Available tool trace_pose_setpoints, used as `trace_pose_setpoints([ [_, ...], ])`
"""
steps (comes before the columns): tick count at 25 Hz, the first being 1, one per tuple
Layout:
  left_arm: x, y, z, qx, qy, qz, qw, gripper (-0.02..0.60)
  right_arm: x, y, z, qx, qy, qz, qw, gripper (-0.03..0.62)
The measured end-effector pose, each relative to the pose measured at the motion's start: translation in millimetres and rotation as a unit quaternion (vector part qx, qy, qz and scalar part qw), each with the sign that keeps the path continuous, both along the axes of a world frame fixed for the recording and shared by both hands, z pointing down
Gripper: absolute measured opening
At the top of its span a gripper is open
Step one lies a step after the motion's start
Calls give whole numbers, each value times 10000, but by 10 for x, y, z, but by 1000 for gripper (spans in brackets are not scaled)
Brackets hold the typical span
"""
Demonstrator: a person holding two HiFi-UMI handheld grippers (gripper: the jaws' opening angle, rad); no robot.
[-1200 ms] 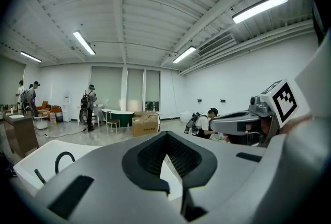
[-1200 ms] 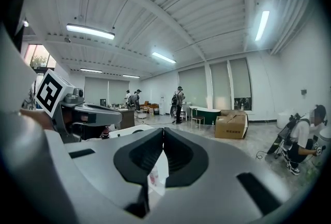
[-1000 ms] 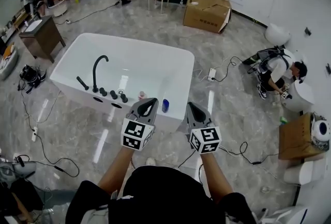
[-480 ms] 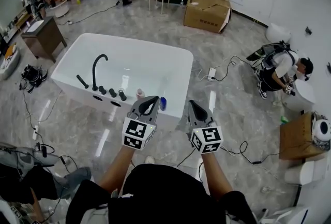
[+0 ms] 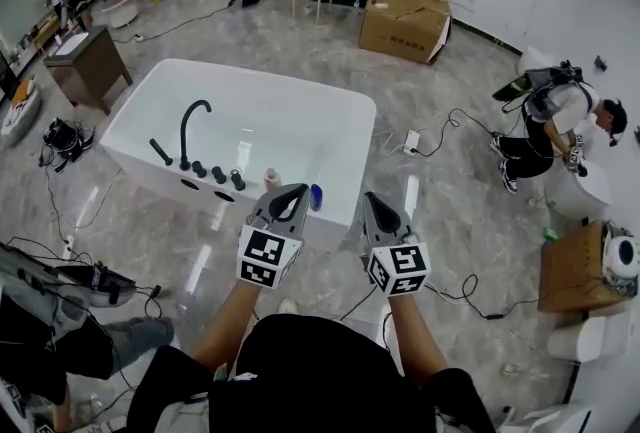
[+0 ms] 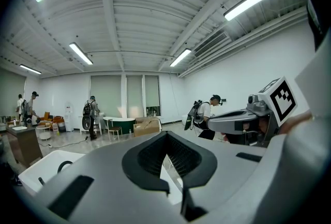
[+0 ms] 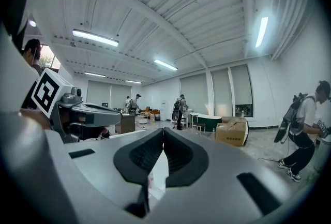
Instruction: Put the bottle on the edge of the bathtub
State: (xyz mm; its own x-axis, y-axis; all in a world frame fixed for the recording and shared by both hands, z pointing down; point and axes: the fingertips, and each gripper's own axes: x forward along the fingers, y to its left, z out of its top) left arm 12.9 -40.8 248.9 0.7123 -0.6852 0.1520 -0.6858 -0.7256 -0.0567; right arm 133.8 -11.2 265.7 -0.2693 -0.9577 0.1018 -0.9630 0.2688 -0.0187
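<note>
Grey marble floor fills the showroom, and the white rectangular bathtub (image 5: 250, 81) sits mid-frame with a small blue bottle (image 5: 316, 197) and a pale pinkish bottle (image 5: 270, 178) standing on its near rim, right of the black arched faucet (image 5: 190, 126). Just below them, the left hand-held gripper (image 5: 288, 199) and the right hand-held gripper (image 5: 378, 211) are both closed, with nothing between the jaws. Any fresh grasp likely calls for opening the jaws first, closing on the bottle's body, and setting it upright on the flat of the rim, clear of either drop.
</note>
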Motion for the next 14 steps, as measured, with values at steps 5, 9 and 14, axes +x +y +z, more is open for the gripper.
trace_pose_setpoints([
  [5,12,-11,-3,0,-13,-22,10000,12,5,-7,6,-10,-14,-22,10000,25],
  [9,25,-11,5,0,-9,-15,10000,12,9,-7,17,-24,-12,-28,10000,25],
  [14,42,-37,-14,-9,-17,-15,10000,12,20,-28,10,-34,-21,-23,10000,23],
])
